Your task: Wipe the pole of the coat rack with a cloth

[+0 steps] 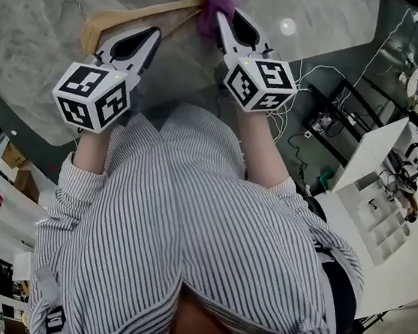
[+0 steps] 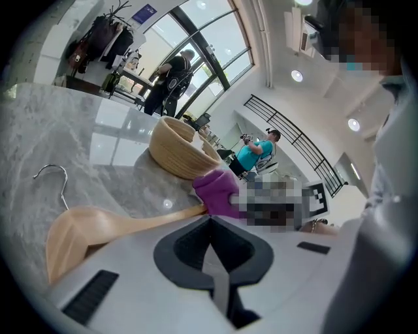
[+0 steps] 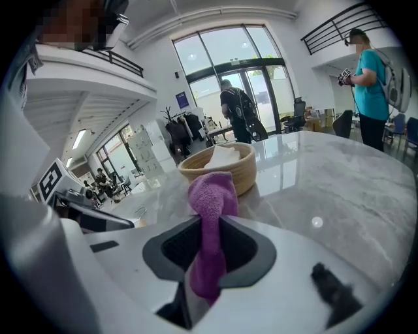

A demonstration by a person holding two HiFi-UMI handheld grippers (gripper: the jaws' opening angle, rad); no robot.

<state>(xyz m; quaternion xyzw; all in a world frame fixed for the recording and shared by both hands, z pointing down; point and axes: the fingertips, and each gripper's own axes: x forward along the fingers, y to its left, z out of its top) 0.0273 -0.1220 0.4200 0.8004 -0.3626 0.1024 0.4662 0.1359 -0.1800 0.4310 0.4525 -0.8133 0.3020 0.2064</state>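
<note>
The right hand-held gripper (image 3: 208, 225) is closed on a purple terry cloth (image 3: 213, 196), which is pinched between the two jaws and stands up above them in a bunched fold. The left hand-held gripper (image 2: 210, 225) is held alongside, its jaws pressed together with nothing between them. Just ahead of the left gripper, a pale wooden clothes hanger with a metal hook (image 2: 111, 228) lies flat on the grey marble tabletop (image 2: 98, 143). The hanger's far arm reaches the cloth held in the right gripper. Beyond the cloth, further along the tabletop, a round woven bowl (image 3: 225, 171) is set, with something white inside it. Far beyond the table, near the tall windows, a coat rack (image 3: 177, 134) hung with dark garments can be seen. Its pole is too small to be made out.
</note>
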